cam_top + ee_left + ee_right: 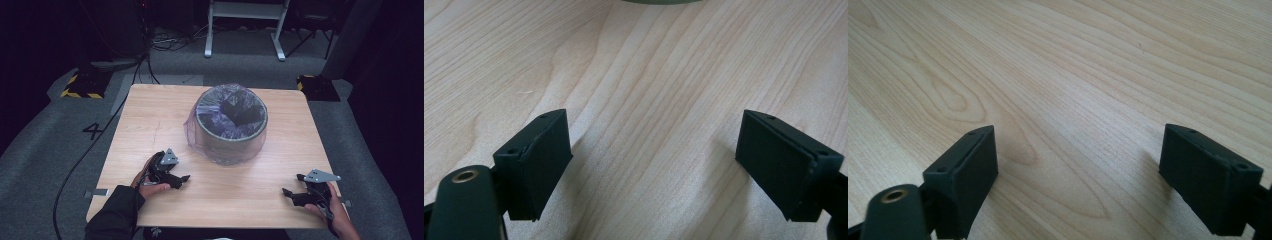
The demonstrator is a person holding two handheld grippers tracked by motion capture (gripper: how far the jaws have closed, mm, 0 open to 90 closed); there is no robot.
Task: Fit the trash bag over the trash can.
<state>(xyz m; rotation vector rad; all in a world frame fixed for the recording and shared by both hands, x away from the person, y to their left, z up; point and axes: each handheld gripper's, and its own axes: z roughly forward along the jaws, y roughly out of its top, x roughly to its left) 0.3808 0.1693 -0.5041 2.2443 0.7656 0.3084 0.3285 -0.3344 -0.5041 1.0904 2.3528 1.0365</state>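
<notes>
A round grey bin lined with a translucent purple bag stands at the middle of the wooden table, a little toward the far side. My left gripper rests low on the table near the front left, open, nothing between its jaws. In the left gripper view the gripper faces bare wood, and the bin's base edge peeks in at the top. My right gripper sits near the front right corner, open and empty. Bare wood lies ahead of this gripper in the right gripper view.
Grey carpet surrounds the table. A black cable trails off the left side. Two black-and-yellow floor blocks sit beyond the far corners, and a white frame stand is farther back.
</notes>
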